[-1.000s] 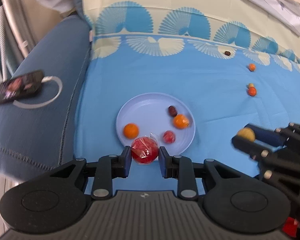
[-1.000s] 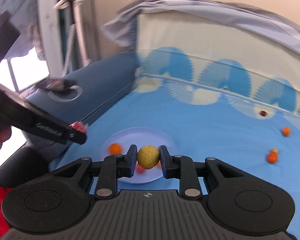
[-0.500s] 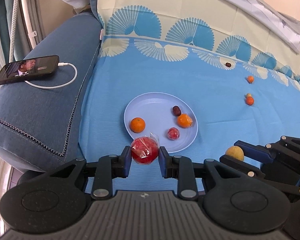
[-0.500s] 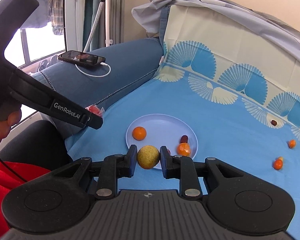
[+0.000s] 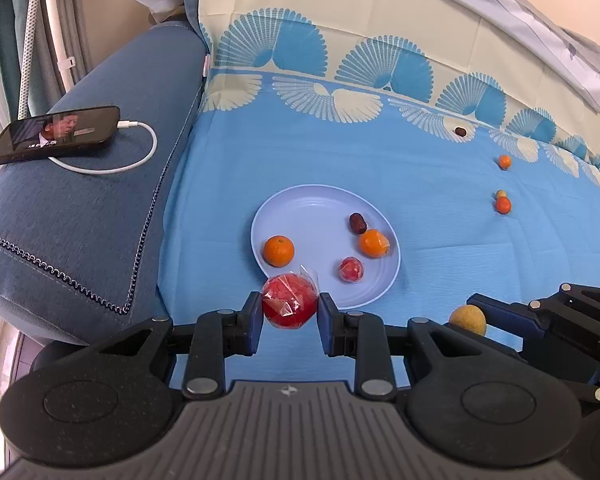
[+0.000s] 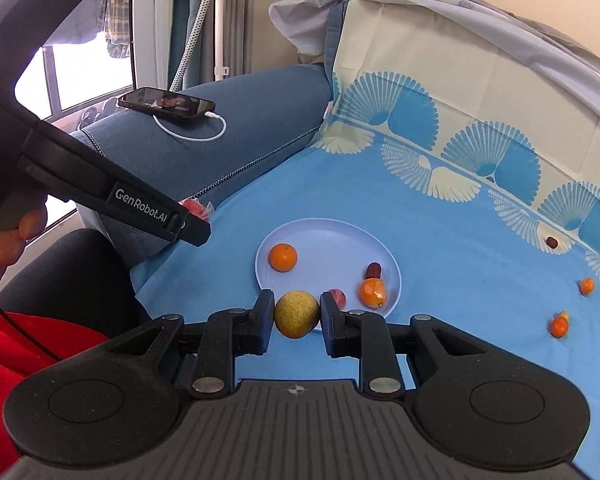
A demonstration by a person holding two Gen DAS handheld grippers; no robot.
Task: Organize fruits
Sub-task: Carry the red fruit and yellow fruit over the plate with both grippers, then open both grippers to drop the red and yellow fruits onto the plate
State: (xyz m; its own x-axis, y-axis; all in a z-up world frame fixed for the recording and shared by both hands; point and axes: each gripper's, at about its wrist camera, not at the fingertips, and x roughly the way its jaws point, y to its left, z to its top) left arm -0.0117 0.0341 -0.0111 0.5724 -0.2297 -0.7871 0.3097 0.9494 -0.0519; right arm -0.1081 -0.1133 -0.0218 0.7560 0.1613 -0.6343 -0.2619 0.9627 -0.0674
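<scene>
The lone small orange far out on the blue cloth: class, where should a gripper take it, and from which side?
Grip the small orange across its round middle, coming from above: it sits alone on the flat cloth, clear all around.

We see a home living room: blue sofa armrest [image 5: 100, 208] at nine o'clock, charging phone [image 5: 56, 134], curtained window [image 6: 96, 36].

Left tool [image 5: 290, 314] clamped on wrapped red fruit [image 5: 289, 306] at near rim of plate [image 5: 300, 208]. On plate: two oranges [image 5: 279, 251], date [image 5: 357, 223], small wrapped red fruit [image 5: 351, 269]. Right of plate, right tool [image 5: 476, 316] gripping yellow fruit [image 5: 468, 319]. Phone [image 5: 56, 134] far left of plate.
</scene>
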